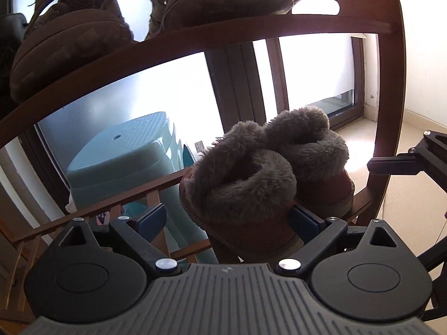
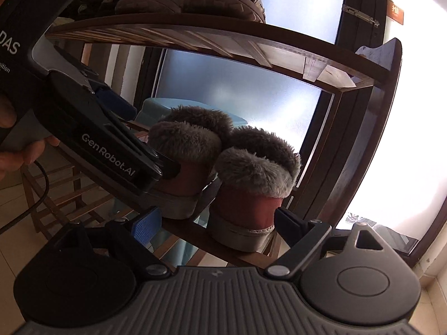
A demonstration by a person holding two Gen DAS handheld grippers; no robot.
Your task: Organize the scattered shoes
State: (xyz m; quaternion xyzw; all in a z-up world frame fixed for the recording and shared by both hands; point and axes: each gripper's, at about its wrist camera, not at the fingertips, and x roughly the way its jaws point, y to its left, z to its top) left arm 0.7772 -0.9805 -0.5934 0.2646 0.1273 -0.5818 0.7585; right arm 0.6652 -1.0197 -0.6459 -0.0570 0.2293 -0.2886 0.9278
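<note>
Two red-brown boots with grey fur cuffs stand side by side, heels toward me, on the middle shelf of a dark wooden shoe rack. My left gripper is open around the heel of the left boot; the left pad stands clear of it and the right pad lies close against its side. The right boot stands just beyond. In the right wrist view my right gripper is open around the right boot's heel, with a wide gap at its left pad. The left gripper reaches to the left boot.
Brown sneakers sit on the top shelf close overhead. A turquoise plastic stool stands behind the rack, before frosted glass doors. A hand holds the left gripper. Tiled floor lies right of the rack's side post.
</note>
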